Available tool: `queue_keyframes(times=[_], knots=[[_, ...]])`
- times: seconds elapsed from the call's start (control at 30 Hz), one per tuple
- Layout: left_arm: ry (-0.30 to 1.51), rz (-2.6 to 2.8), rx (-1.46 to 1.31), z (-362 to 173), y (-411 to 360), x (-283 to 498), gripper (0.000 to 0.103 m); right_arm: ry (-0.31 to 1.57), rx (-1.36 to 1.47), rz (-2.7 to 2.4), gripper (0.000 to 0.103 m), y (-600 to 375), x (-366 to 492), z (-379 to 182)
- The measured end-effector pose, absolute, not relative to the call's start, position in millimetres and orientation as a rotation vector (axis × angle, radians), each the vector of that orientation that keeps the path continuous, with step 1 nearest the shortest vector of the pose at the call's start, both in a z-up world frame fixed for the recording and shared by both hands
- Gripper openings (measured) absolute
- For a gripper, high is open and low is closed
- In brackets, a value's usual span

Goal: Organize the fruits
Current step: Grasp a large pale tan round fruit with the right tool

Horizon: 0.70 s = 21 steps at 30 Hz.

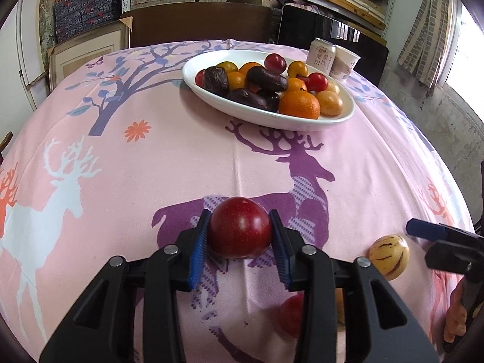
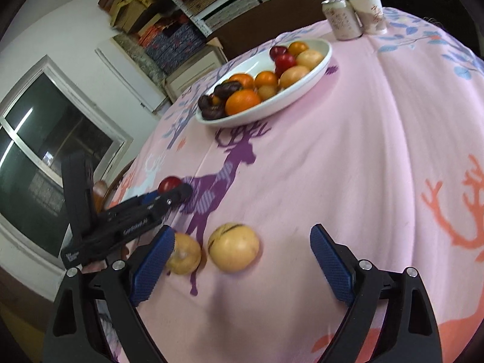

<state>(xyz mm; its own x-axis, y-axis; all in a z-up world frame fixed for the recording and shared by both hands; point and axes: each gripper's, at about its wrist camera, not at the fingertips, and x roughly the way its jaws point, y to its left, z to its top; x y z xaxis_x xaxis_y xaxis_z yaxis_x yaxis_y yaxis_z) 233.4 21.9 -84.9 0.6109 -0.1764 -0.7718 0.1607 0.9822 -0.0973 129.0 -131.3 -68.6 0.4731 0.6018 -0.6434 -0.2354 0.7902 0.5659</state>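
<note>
left gripper [image 1: 240, 239] is clamped on a red plum [image 1: 240, 231], blue pads pressing both sides, plum resting on the pink deer tablecloth [image 1: 181, 157]. another red fruit [image 1: 292, 314] sits just behind its right finger. right gripper [image 2: 242, 260] has jaws wide apart, nothing between the pads; a striped yellow fruit [image 2: 234, 246] lies on the cloth between and slightly ahead of them, a second yellow fruit [image 2: 184, 252] just beside the left pad. farther back, a white oval plate [image 1: 230, 104] holds oranges, plums, dark fruits. behind it a can [image 1: 322, 56] and a paper cup [image 1: 345, 63] stand side by side.
</note>
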Motion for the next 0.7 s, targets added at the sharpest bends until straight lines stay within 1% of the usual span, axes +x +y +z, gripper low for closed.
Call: queue_keyframes(times=[0.07,0.13,0.17,0.2,0.23,0.4,0.43,0.47,0.53,0.7], knots=[[0.894,-0.195,-0.021,-85,22,234,0.038,0.953,0.437,0.550,0.085,-130,126,-68],[0.895,-0.194,-0.020,-85,22,234,0.038,0.956,0.428,0.561,0.074,-127,124,-68],[0.895,-0.194,-0.019,-85,22,234,0.038,0.961,0.413,0.567,0.071,-125,123,-69],[0.894,-0.194,-0.019,-85,22,234,0.038,0.965,0.397,0.571,0.065,-122,121,-69],[0.895,-0.194,-0.018,-85,22,234,0.038,0.967,0.373,0.575,0.061,-119,119,-69],[0.895,-0.193,-0.016,-86,22,233,0.038,0.960,0.271,0.563,0.058,-106,112,-68],[0.895,-0.192,-0.015,-86,22,233,0.038,0.960,0.268,0.562,0.056,-105,112,-68],[0.895,-0.192,-0.014,-87,22,233,0.038,0.960,0.268,0.558,0.053,-106,112,-68],[0.895,-0.191,-0.012,-87,22,233,0.038,0.964,0.271,0.550,0.042,-107,114,-70],[0.896,-0.192,-0.013,-88,21,233,0.038,0.954,0.282,0.560,0.040,-108,114,-69]])
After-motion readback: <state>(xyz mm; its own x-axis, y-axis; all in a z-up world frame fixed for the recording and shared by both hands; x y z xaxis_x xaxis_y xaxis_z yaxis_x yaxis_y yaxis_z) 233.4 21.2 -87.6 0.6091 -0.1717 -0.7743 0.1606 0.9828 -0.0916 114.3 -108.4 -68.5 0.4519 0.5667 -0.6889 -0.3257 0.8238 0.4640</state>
